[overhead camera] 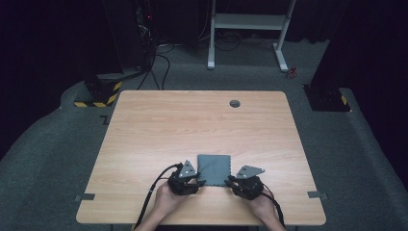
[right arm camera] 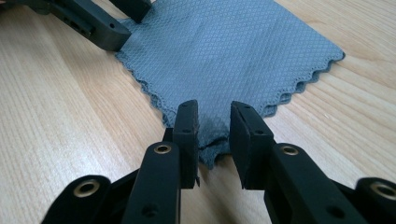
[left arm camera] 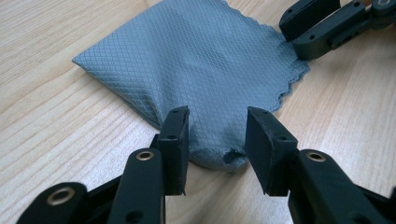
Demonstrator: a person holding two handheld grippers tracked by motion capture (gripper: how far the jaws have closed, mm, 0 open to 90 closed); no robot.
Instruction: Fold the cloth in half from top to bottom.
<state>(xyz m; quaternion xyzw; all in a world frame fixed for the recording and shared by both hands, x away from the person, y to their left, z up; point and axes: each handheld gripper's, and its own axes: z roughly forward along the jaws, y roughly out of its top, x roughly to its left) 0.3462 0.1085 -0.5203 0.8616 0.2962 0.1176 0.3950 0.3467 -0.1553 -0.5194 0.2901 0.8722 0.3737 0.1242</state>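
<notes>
L gripper (left arm camera: pixel 217 135): jaws sitting partway apart, straddling near-left corner of grey cloth (overhead camera: pixel 214 168), pads not pinching it. R gripper (right arm camera: pixel 214 126): narrower gap, straddling near-right corner, also not clamping. Cloth lying flat, folded, on table (overhead camera: pixel 159 125) near front edge.

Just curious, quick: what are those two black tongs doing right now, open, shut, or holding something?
Left tongs: open, a corner of the grey cloth between the jaws, not pinched.
Right tongs: open, the cloth's other near corner between them.
</notes>
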